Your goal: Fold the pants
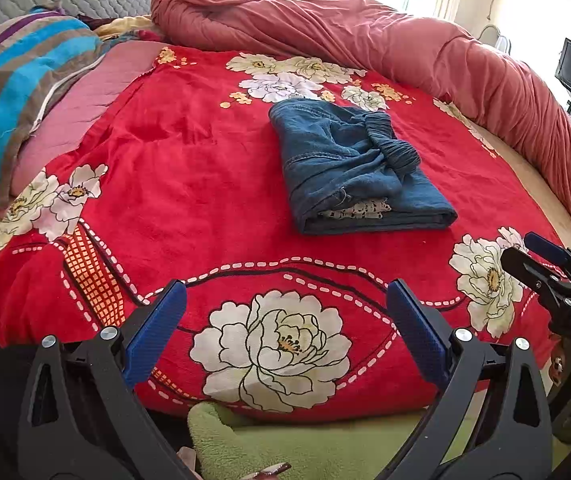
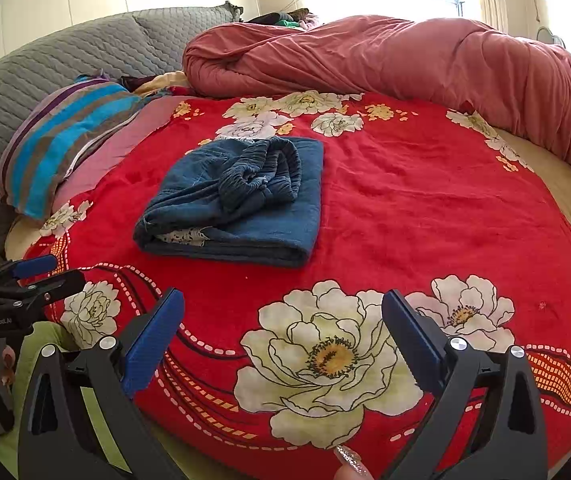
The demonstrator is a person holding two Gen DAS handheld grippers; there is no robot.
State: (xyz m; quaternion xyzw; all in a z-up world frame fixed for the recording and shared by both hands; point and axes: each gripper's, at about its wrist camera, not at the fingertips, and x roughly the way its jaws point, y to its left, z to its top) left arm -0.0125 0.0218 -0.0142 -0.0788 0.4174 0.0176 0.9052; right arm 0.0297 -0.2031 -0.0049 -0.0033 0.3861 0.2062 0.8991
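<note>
Lying folded into a compact block, the pants [image 1: 359,168] sit mid-bed on the red flowered blanket [image 1: 189,184], waistband bunched on top and a bit of white lace lining showing at the near edge, which is the open layered end facing both cameras. Left tongs [image 1: 285,332] are spread wide, nothing between them, hanging over the near edge of the bed well apart from the pants. Right tongs [image 2: 283,334] likewise spread and empty, over the big white flower near the bed edge; also seen side-on at the right rim of the left view. Both being pulled back and open suggests the fold is done, or nearly, and the tongs are clear so as not to disturb the stack. Pink rolled duvet [image 1: 365,32] is pushed to the far side and the striped pillow [image 1: 17,92] to the left, probably to keep the middle free as a folding area. A fingertip with a glittery nail [image 2: 347,458] shows at the bottom of the right view. Waistband lump looks a bit untidy; might want smoothing.
</note>
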